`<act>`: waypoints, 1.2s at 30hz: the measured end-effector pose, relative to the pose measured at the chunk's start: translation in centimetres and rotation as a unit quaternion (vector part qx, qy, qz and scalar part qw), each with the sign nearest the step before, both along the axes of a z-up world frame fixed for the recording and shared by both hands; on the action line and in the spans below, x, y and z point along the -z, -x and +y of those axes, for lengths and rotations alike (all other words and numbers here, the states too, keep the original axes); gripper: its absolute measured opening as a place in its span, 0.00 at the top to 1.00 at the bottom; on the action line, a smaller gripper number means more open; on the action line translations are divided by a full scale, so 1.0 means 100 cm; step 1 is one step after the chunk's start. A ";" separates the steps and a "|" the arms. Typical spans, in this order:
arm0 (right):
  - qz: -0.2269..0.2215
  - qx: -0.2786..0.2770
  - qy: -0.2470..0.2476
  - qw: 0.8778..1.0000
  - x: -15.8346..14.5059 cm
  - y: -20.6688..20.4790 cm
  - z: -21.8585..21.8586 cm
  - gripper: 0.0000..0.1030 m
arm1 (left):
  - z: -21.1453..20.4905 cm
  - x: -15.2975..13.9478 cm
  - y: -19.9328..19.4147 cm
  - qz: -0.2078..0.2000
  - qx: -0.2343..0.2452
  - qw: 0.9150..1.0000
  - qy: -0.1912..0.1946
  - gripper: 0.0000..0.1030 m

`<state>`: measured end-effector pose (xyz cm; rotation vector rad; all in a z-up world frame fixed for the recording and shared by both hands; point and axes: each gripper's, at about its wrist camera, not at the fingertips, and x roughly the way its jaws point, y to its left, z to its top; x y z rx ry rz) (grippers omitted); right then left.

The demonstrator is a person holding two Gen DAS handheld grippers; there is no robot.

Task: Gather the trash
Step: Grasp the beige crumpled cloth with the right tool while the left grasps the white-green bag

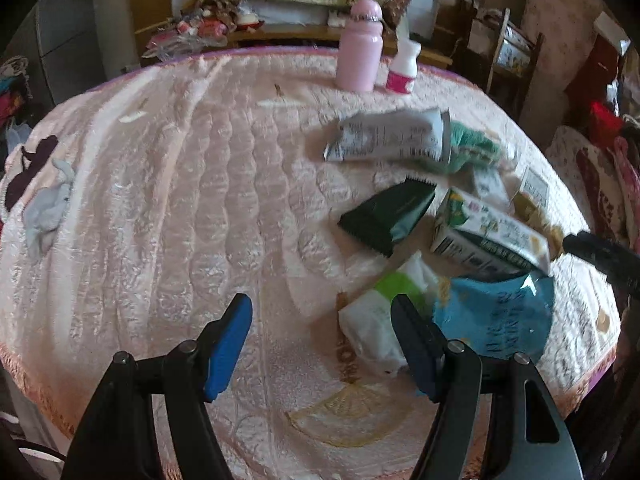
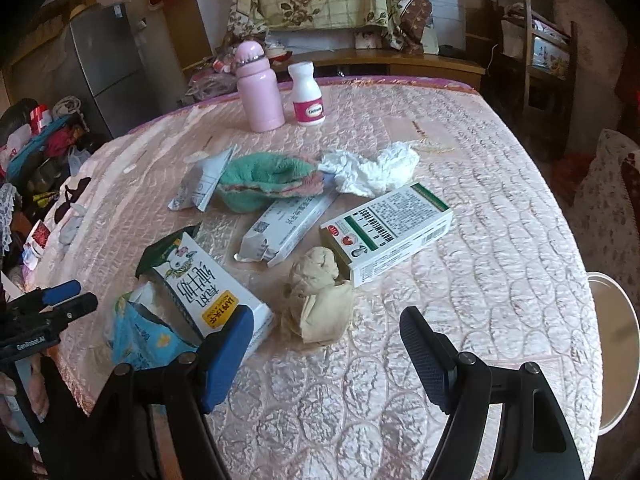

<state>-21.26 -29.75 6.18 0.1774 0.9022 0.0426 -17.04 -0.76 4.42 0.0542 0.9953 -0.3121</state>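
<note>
Trash lies on a pink quilted table (image 2: 480,240). In the right wrist view: a milk carton (image 2: 208,288), a blue bag (image 2: 140,336), a crumpled beige paper (image 2: 316,300), a white-green box (image 2: 388,232), a small white box (image 2: 288,224), white tissue (image 2: 372,168) and a green cloth (image 2: 264,180). My right gripper (image 2: 326,350) is open just before the beige paper. In the left wrist view my left gripper (image 1: 322,346) is open near a white-green wrapper (image 1: 380,312), the blue bag (image 1: 500,316), a dark green packet (image 1: 388,216), the milk carton (image 1: 488,236) and a grey tube (image 1: 388,140).
A pink bottle (image 2: 258,88) and a white pill bottle (image 2: 307,94) stand at the table's far edge. A white bin rim (image 2: 616,344) sits off the right edge. A grey rag (image 1: 48,208) lies at the table's left. Chairs and furniture stand behind.
</note>
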 end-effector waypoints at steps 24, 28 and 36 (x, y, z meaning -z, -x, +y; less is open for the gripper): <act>0.009 -0.009 -0.035 0.999 0.010 -0.022 -0.009 0.74 | -0.021 0.011 -0.001 0.039 0.081 0.995 0.039 0.73; -0.009 -0.011 -0.034 0.999 -0.005 -0.004 -0.017 0.74 | -0.008 -0.010 0.002 0.014 0.060 0.997 0.050 0.74; -0.030 -0.007 -0.035 0.999 -0.024 0.017 -0.031 0.74 | -0.030 -0.059 0.011 -0.046 0.059 0.995 0.065 0.74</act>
